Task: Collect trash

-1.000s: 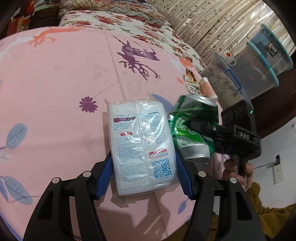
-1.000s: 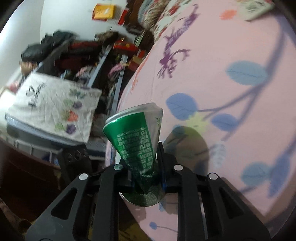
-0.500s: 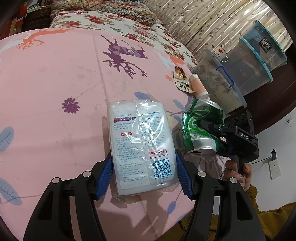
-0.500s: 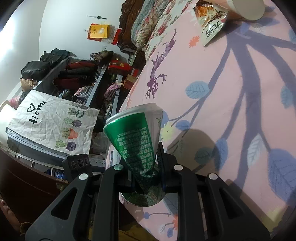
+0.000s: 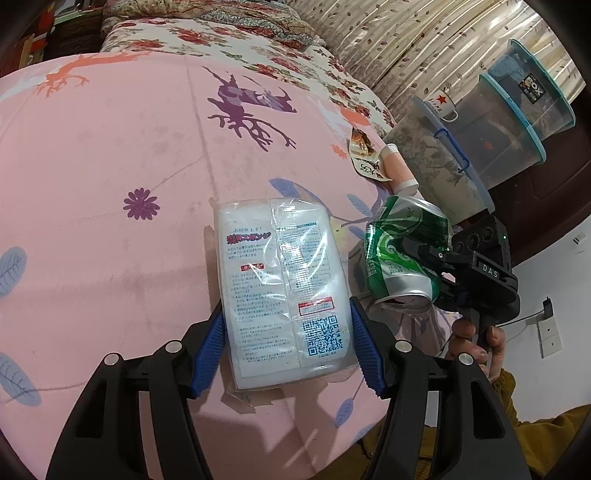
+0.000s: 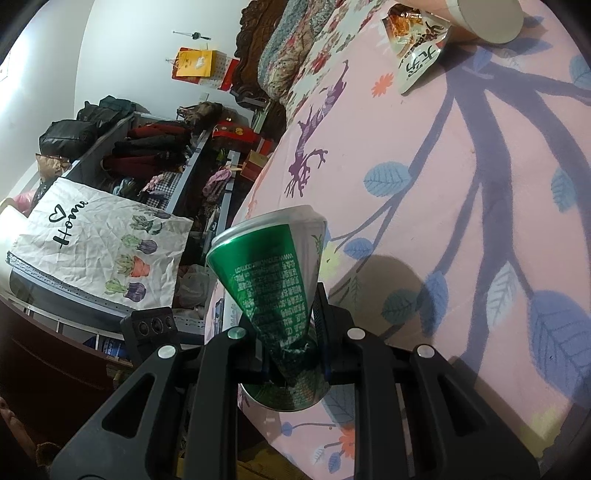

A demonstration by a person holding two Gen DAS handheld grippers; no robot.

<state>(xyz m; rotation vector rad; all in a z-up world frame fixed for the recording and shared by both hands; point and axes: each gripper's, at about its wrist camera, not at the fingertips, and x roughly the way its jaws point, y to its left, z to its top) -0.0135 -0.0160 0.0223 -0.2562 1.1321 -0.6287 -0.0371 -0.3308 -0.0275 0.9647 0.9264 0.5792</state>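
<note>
A bed under a pink sheet printed with purple deer and blue leaves point(image 5: 110, 177) fills the room, a floral quilt point(image 5: 207, 33) bunched at its far end. Beside it stand stacked clear plastic storage bins point(image 5: 517, 125), beige leaf-patterned curtains point(image 5: 406, 40), a white wall point(image 6: 129, 44), and cluttered grey metal shelves point(image 6: 177, 162).

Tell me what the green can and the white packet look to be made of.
Green can: thin metal, likely aluminium, with a glossy printed skin; its waist is crumpled and the rim is bare silver. White packet: clear glossy plastic film over something white; it shows glare and wrinkles.
</note>
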